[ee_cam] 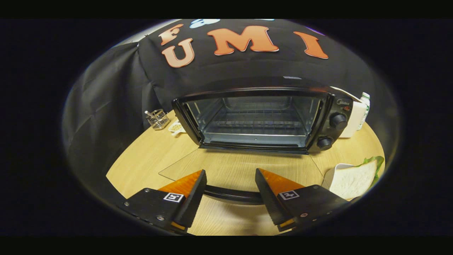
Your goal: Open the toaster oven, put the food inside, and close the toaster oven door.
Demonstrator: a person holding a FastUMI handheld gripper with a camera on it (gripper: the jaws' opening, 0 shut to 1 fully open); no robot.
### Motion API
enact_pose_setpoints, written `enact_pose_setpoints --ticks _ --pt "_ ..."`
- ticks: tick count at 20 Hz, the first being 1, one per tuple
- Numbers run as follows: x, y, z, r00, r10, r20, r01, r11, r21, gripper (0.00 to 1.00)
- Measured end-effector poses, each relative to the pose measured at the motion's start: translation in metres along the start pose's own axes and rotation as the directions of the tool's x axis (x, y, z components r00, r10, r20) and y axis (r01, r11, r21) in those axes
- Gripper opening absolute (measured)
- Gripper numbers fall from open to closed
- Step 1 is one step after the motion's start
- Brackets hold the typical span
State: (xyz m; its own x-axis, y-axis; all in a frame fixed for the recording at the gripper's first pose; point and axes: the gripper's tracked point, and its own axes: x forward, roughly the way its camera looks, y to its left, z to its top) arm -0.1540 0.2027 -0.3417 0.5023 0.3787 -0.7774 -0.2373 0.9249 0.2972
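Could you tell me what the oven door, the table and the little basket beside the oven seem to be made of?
The oven door, lying open ahead of the open gripper, looks like clear glass: the wood grain shows through it. The table looks like pale wood or laminate, with a matte grain. The basket seems shiny metal wire.

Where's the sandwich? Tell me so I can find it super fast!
Start at the black toaster oven on the round wooden table, its glass door lying open and flat. The sandwich sits right of that door, beside the open gripper. It is white bread with green lettuce poking out, resting on a white plate, the only food this close to the gripper.
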Motion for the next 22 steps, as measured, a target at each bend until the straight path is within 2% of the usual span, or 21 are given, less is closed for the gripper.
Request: enact_pose_setpoints --ticks 3,5,8,11,13,16,19,22 --pt "0.012 -0.001 -0.015 0.999 -0.008 -0.051 0.008 1.0 -0.008 0.83" --pt "0.021 -0.004 -0.034 0.991 -0.012 -0.135 0.013 1.0 0.008 0.83" --pt "0.02 -0.004 -0.022 0.994 0.007 -0.113 -0.003 0.999 0.036 0.82" --pt "0.009 -0.007 -0.025 0.989 0.037 -0.145 -0.022 0.994 0.109 0.82" --pt "-0.005 -0.005 -0.015 0.993 0.057 -0.102 -0.045 0.992 0.116 0.83" --pt "-0.033 -0.012 0.004 0.997 0.058 -0.047 -0.056 0.997 0.056 0.82" --pt "-0.056 -0.039 0.027 1.0 0.014 0.016 -0.014 1.0 0.006 0.82" --pt "-0.082 -0.08 0.053 0.995 -0.057 0.078 0.056 0.998 0.023 0.9"
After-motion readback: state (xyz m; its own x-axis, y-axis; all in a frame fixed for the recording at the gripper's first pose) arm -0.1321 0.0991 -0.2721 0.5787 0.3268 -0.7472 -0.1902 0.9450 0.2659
